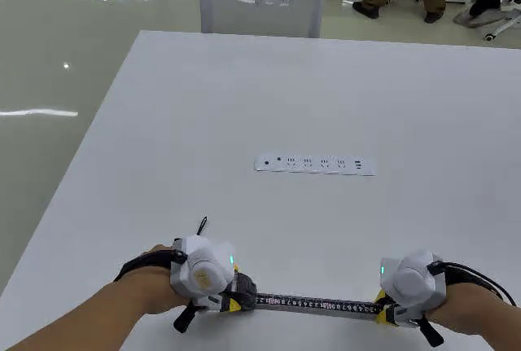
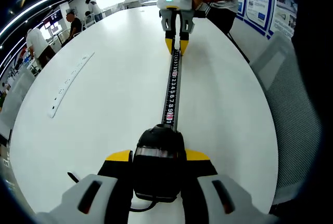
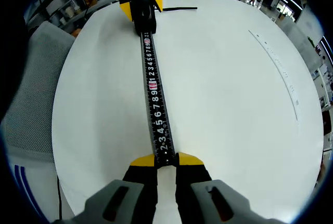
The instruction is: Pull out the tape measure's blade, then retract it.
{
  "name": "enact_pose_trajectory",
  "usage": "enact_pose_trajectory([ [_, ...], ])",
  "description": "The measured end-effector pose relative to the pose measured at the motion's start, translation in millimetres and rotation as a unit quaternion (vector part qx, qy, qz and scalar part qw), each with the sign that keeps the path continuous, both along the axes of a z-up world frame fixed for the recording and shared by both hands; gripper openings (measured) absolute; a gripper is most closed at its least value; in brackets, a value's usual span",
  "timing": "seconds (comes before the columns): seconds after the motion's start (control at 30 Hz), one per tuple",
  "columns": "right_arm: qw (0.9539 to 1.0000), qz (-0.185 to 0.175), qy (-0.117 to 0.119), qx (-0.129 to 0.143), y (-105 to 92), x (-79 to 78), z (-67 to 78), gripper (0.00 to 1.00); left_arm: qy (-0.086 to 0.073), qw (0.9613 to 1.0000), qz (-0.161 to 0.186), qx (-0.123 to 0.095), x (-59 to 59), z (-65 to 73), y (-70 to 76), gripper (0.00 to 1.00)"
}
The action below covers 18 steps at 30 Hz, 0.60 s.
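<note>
Left gripper [image 2: 158, 157]: clenched on the black tape measure case [image 2: 158, 171], one yellow-tipped jaw pressed to each side of it. The person's left hand [image 1: 140, 287] holds it low over the near edge of the table [image 1: 326, 90].
Right gripper [image 3: 166, 160]: pinched tight on the free end of the blade [image 3: 155, 99], jaws closed together on the tip beside the lowest numbers. It is carried by the right hand [image 1: 479, 309].
Blade state: drawn out of the case and stretched straight between the two grippers, printed face up, with the red 10 mark roughly midway. It runs close over the white tabletop; contact cannot be told.
Case position: at the left end of the blade, near the table's front edge, well apart from the right gripper.
Black cord [image 1: 201, 225]: lies on the table just behind the case.
Power strip [image 1: 315, 164]: white, flat on the tabletop, well beyond the blade and roughly parallel to it.
Chair [image 1: 260, 5]: grey, at the far edge of the table.
</note>
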State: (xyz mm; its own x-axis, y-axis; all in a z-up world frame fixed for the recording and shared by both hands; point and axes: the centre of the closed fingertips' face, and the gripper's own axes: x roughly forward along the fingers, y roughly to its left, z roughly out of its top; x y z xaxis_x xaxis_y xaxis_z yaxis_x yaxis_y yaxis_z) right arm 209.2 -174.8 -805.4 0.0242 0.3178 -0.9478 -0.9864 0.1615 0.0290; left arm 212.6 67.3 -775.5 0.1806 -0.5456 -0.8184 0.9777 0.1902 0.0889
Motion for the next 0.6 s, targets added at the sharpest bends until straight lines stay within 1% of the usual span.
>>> enact_pose_trajectory([
  [0.07,1.0000,0.002,0.000,-0.003,-0.4,1.0,-2.7,0.10,0.001,1.0000,0.000,-0.001,0.0,-0.2,-0.4,0.30],
  [0.17,1.0000,0.000,0.000,0.003,-0.9,1.9,-4.3,0.11,0.000,1.0000,0.000,-0.001,-0.5,0.0,-1.1,0.30],
  [0.23,0.9999,0.006,-0.003,0.009,1.2,0.3,-4.3,0.12,0.001,1.0000,0.001,-0.001,-0.6,-0.1,-1.3,0.30],
  [0.33,0.9997,0.006,-0.008,0.022,0.8,-0.3,-4.2,0.13,0.001,1.0000,0.001,-0.001,-0.8,0.3,-1.7,0.30],
  [0.37,0.9996,0.001,-0.008,0.028,0.8,0.1,-4.3,0.13,0.001,1.0000,0.001,-0.002,-1.0,0.5,-2.0,0.30],
  [0.43,0.9993,0.004,-0.011,0.035,1.4,-0.3,-4.2,0.14,-0.001,1.0000,0.001,-0.007,-1.2,0.7,-1.8,0.31],
  [0.47,0.9992,0.003,-0.013,0.038,1.2,-0.3,-4.4,0.14,-0.006,0.9999,-0.006,-0.006,-1.5,0.9,-2.2,0.31],
  [0.6,0.9989,0.011,-0.026,0.037,3.3,-0.9,-3.0,0.15,-0.005,0.9999,-0.005,-0.008,-0.3,0.7,-2.2,0.31],
])
